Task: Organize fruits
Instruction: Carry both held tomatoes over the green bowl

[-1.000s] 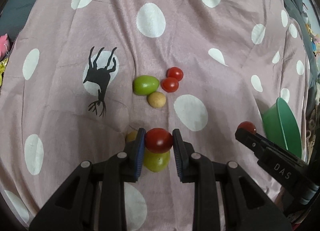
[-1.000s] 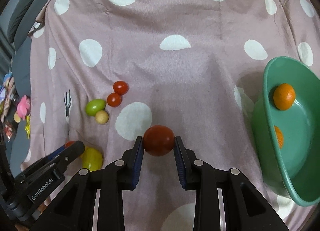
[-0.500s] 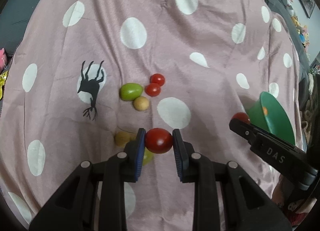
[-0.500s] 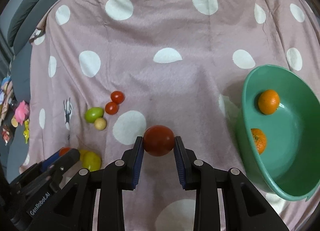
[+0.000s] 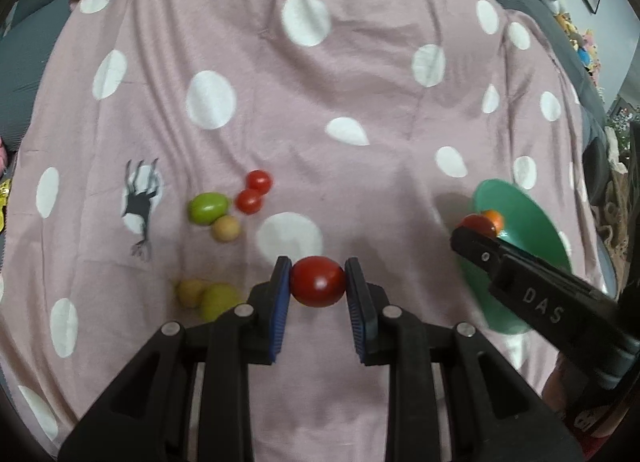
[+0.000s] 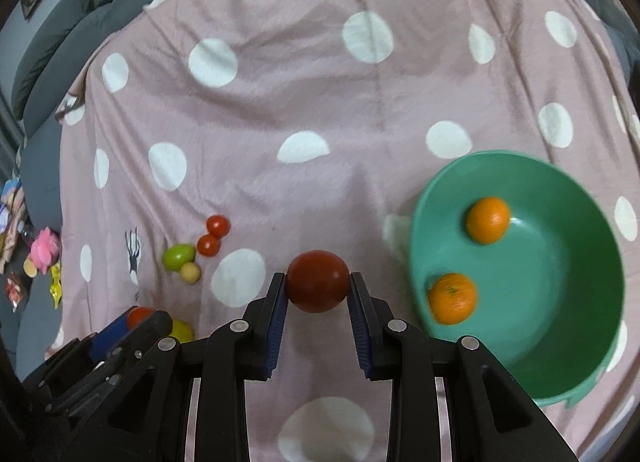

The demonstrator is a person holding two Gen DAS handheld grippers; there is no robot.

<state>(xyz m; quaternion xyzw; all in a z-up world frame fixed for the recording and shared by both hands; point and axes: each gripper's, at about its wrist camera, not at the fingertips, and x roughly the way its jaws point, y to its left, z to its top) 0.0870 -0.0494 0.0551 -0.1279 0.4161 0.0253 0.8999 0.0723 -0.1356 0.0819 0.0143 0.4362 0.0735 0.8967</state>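
**Fruit sorting: two tomatoes in hand, bowl part-filled**

While each gripper carries a red fruit clear of the cloth, the remaining stock lies as listed below.

- Item 1, small red tomato: clamped between the blue pads of the left gripper, jaws closed on its two sides, held above the pink cloth.
- Item 2, large red tomato: clamped likewise in the right gripper, jaws closed against it, held just left of the bowl's near rim in the right wrist view.
- Item 3, green bowl: stands on the cloth at the right; tilted look in the left wrist view.
- Items 4–5, two oranges: both inside the bowl, one toward the far wall, one toward the near left wall, apart from each other.
- Items 6–7, two cherry tomatoes: on the cloth, touching one another.
- Item 8, green oval fruit: just left of the cherry tomatoes.
- Item 9, small tan round fruit: touching the green oval on its near side.
- Items 10–11, yellow-green fruit and smaller yellowish fruit: side by side on the cloth, just left of the left gripper; outlines blurred.
- Ground, pink bedspread: white polka dots, black deer prints, creased throughout.
- Surround: grey cushions along the far left edge; small colourful toys off the cloth at left, too small to identify.
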